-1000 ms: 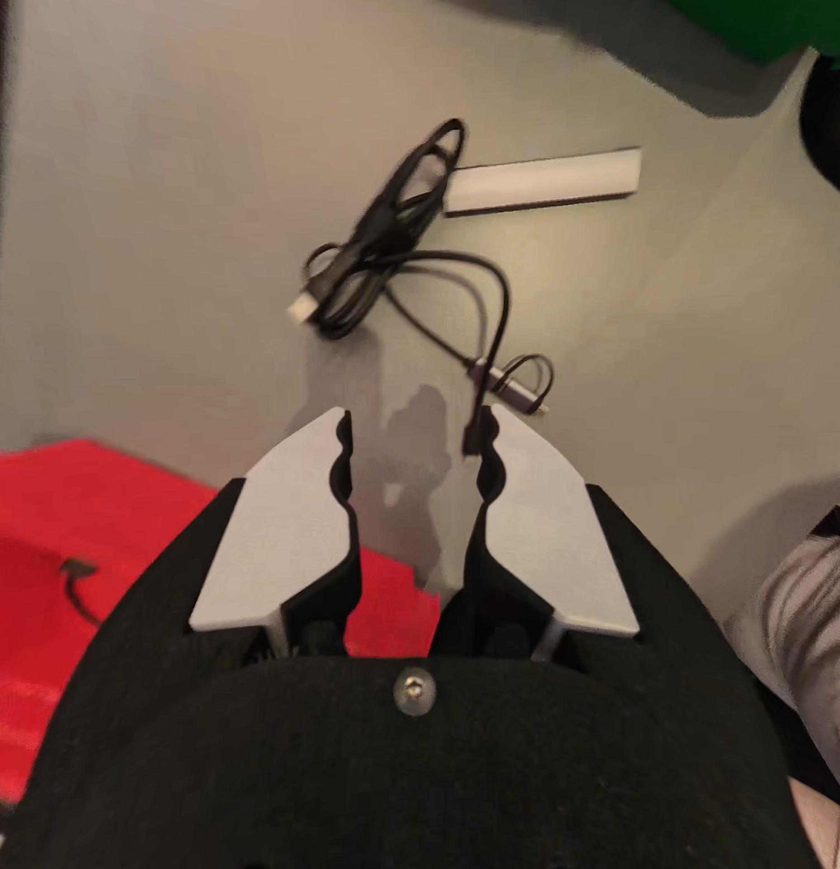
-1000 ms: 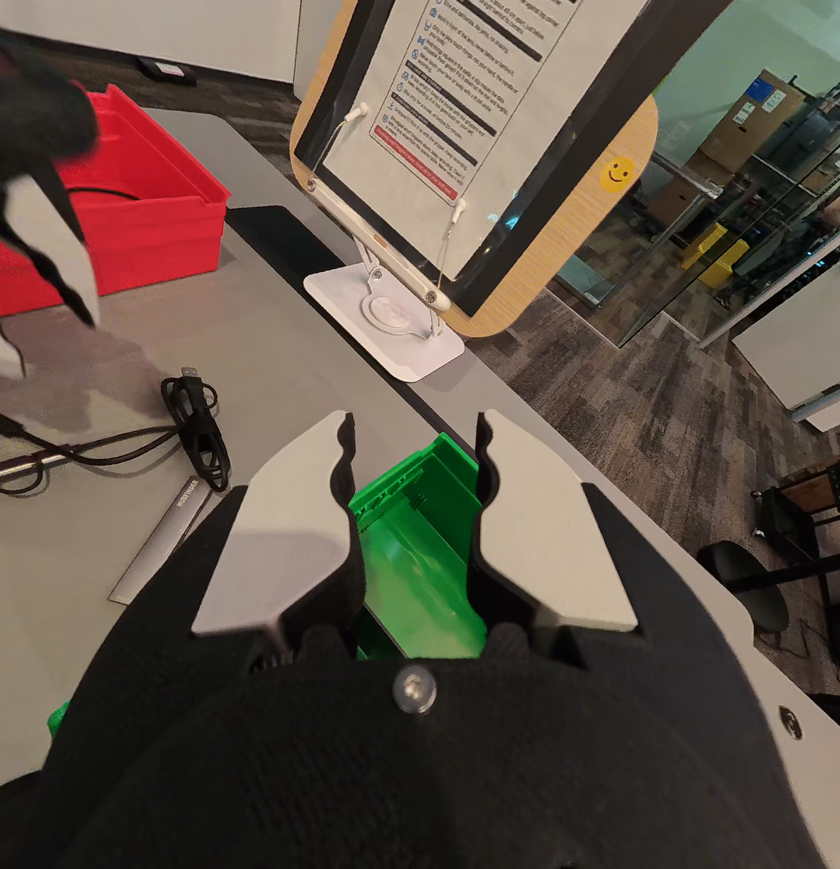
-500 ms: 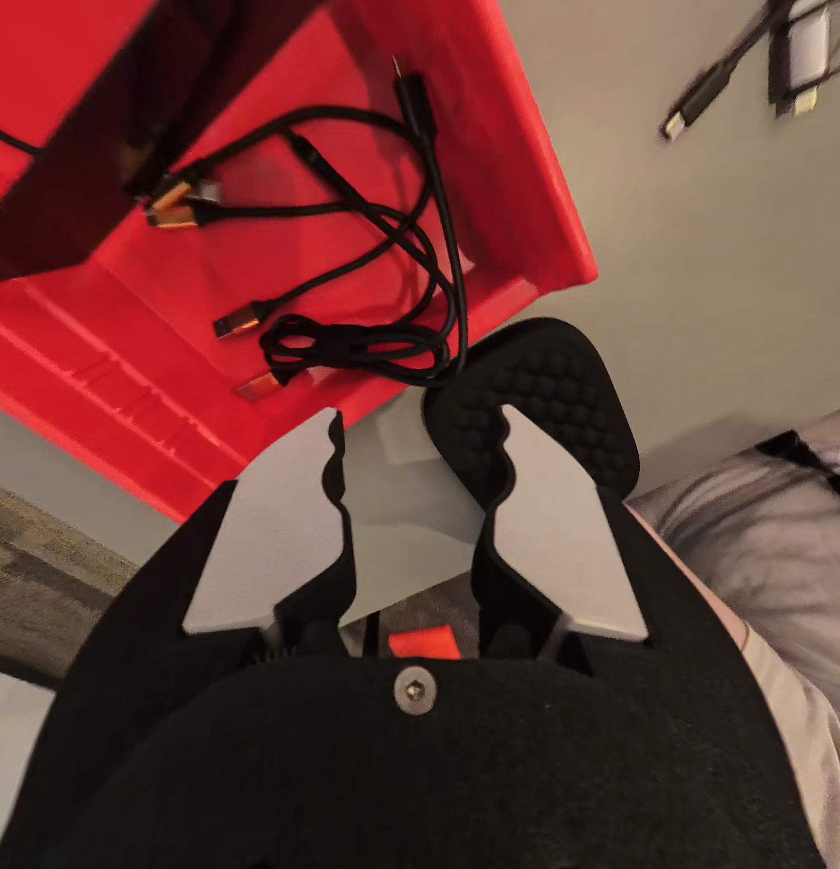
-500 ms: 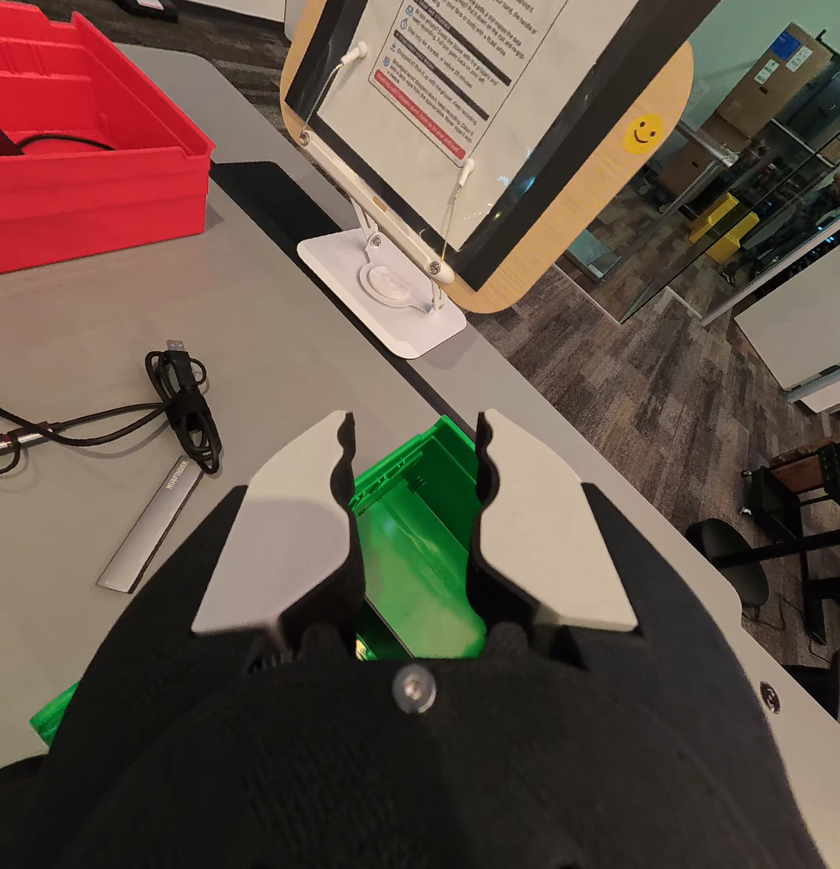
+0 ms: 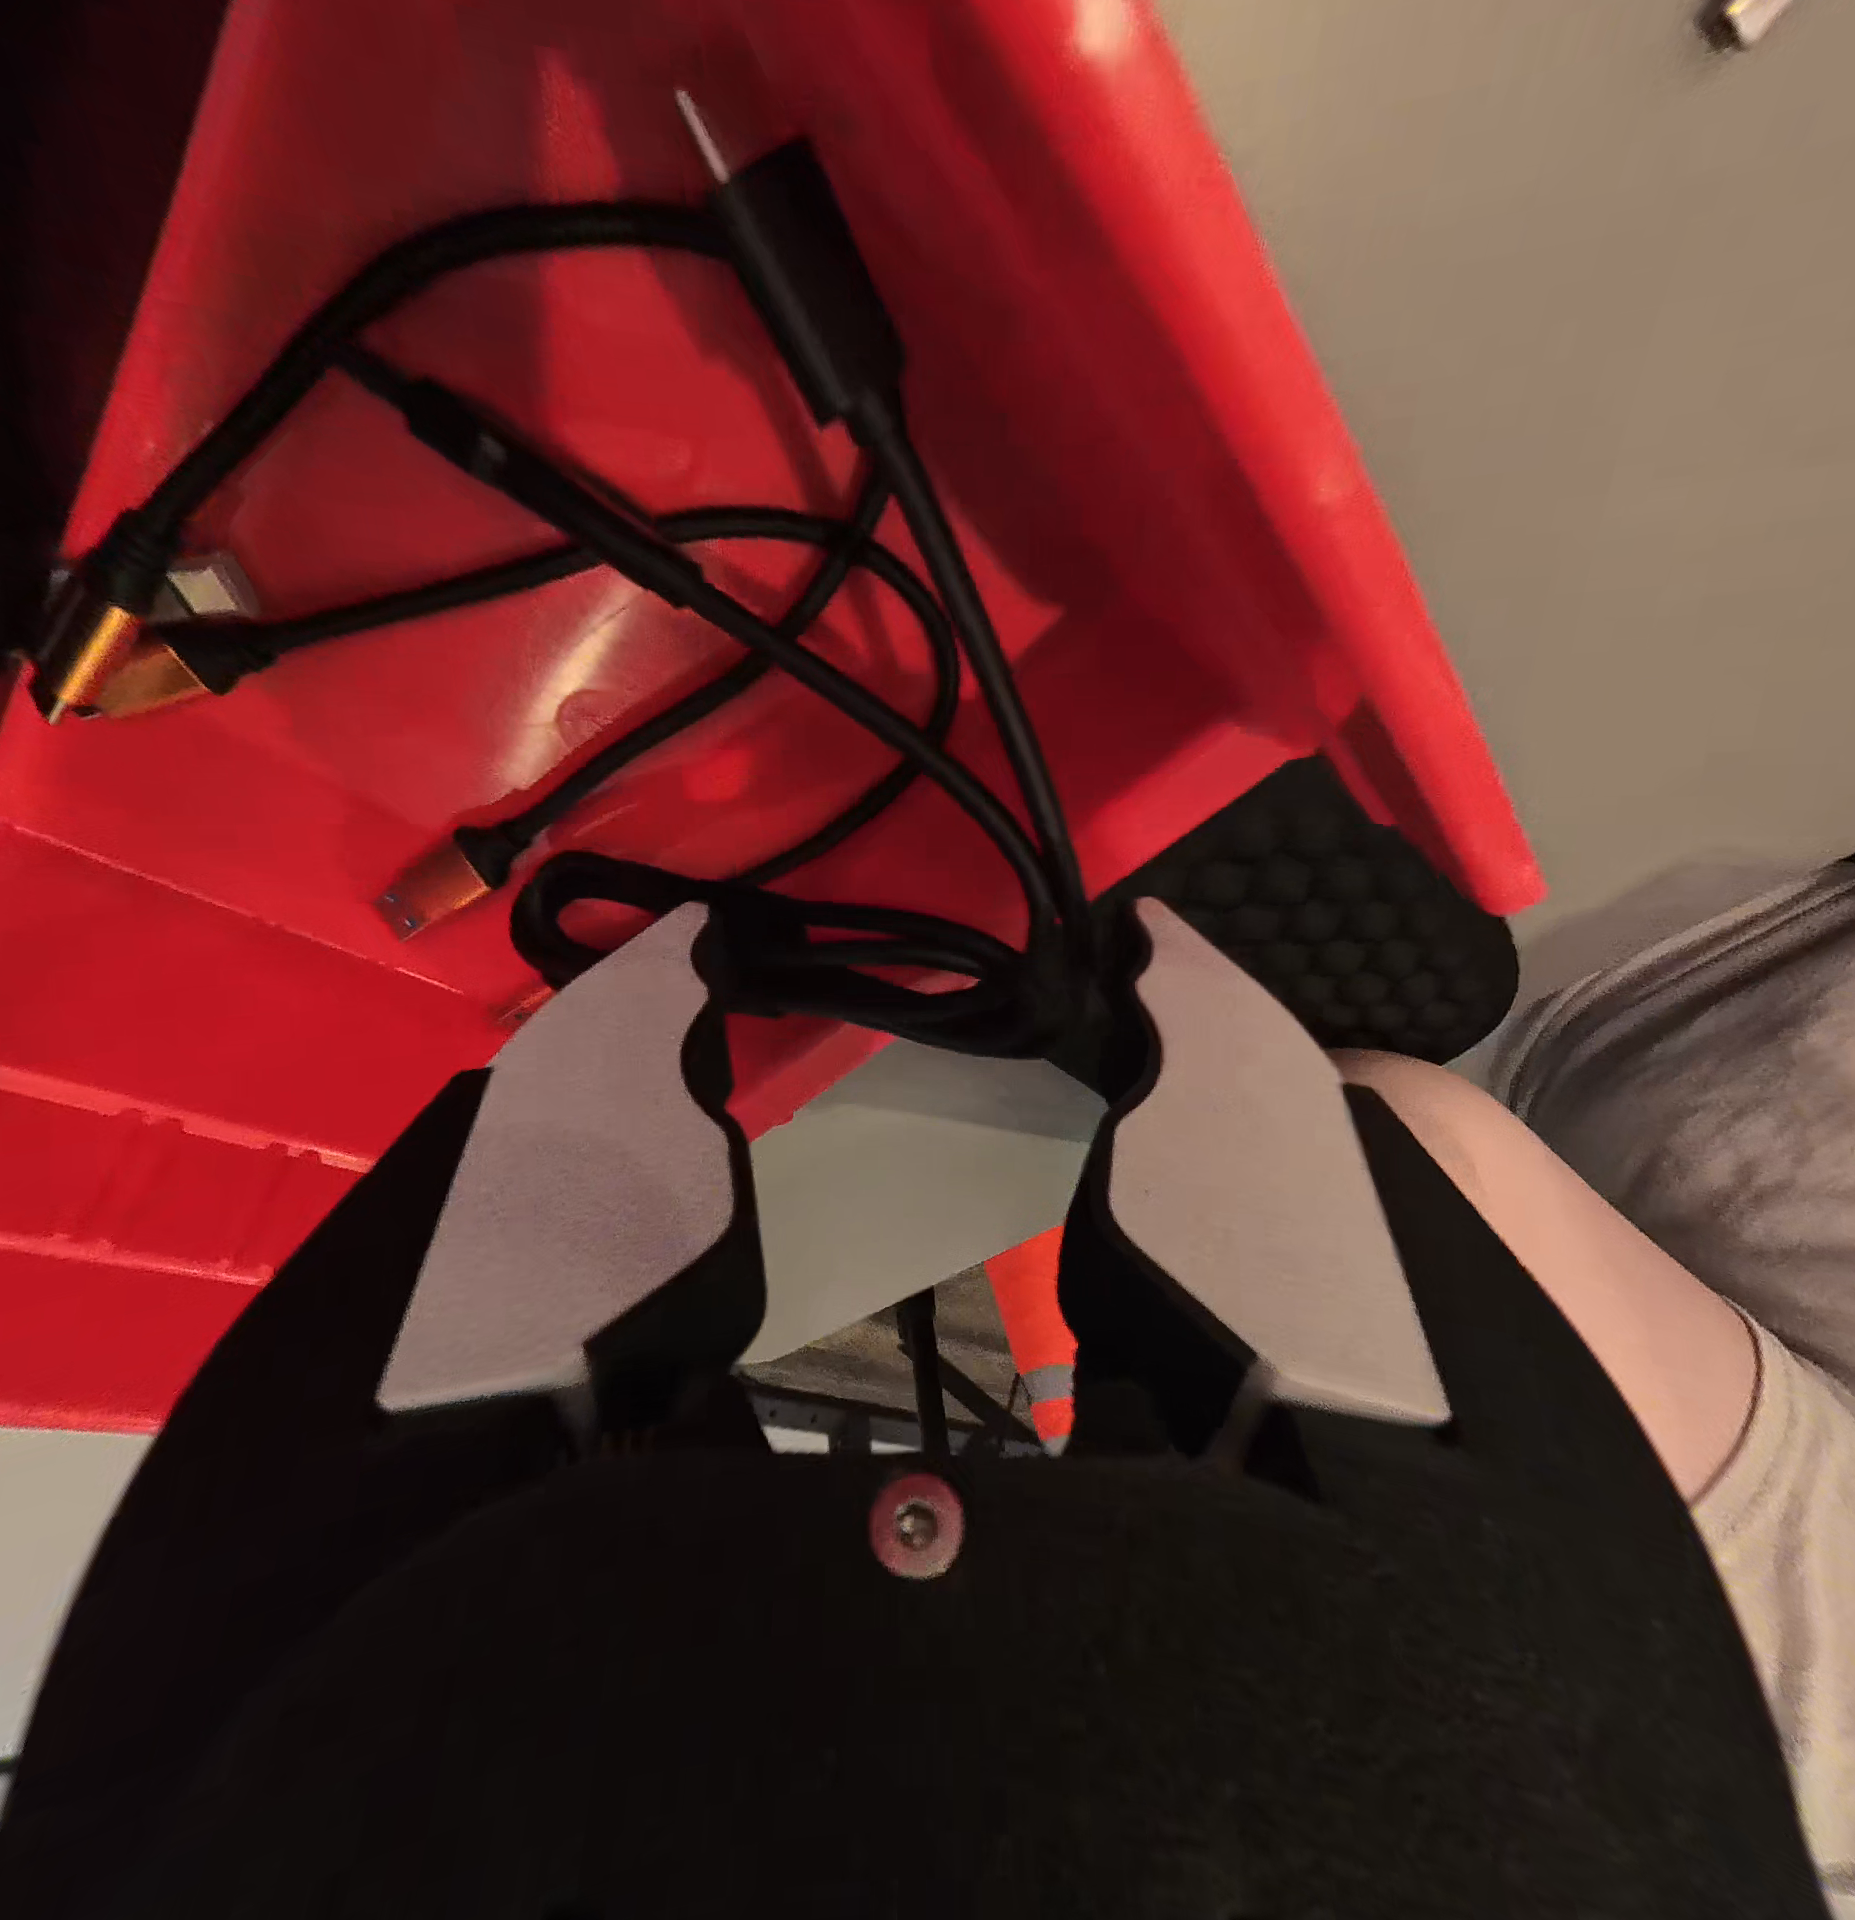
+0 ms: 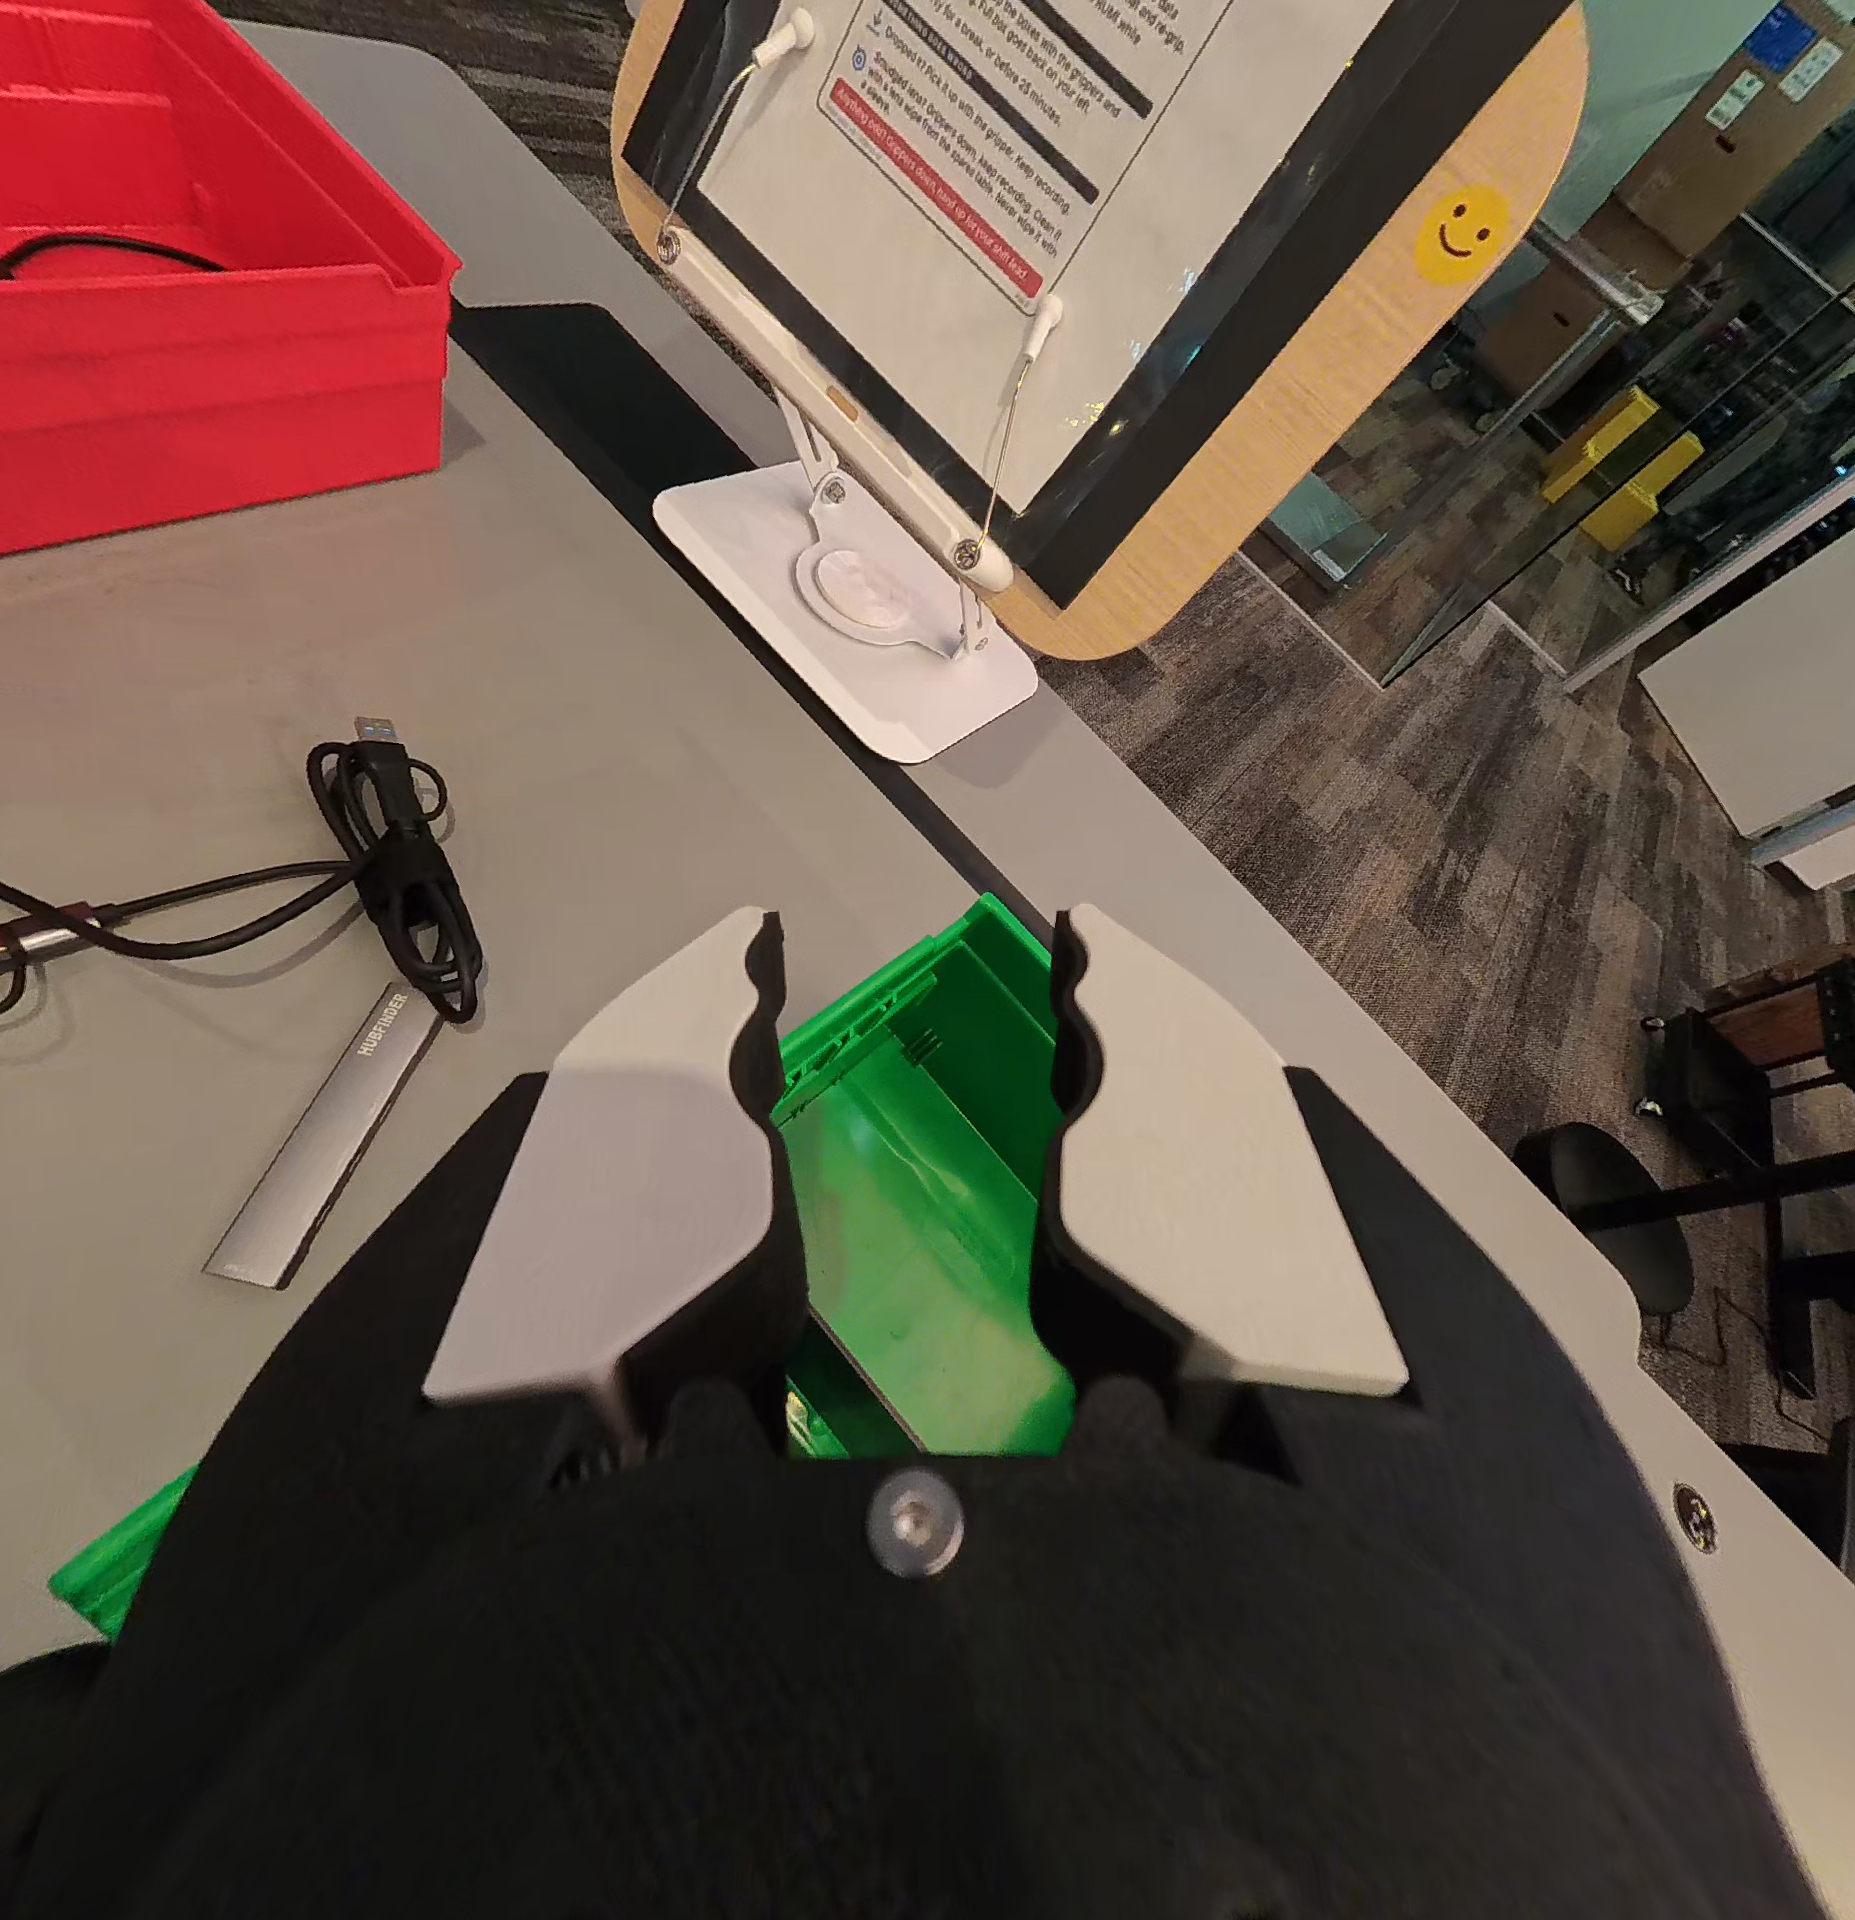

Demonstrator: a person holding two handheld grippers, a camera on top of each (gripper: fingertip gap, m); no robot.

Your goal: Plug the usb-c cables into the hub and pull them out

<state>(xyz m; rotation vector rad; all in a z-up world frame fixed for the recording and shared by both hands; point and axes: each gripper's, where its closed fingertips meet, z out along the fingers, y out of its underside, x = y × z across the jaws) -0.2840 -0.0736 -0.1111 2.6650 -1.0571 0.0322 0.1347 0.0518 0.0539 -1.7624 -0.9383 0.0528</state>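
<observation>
Left wrist view: my left tongs [image 5: 918, 940] sit apart over the red bin [image 5: 1162, 436], straddling the coiled black cable bundle [image 5: 861, 961] on its floor, not yet clamped. More loose cables [image 5: 611, 499] with orange plugs [image 5: 435, 894] lie tangled just beyond. To do this well I'd close on the tied coil only, low and centred, then lift slowly so neighbours don't drag along. Hub [image 6: 320, 1138] lies on the tabletop [image 6: 590, 644] beside another bundled cable [image 6: 403, 883], well apart from the bin. Right tongs [image 6: 915, 951] apart, empty, above the green bin [image 6: 923, 1164].
</observation>
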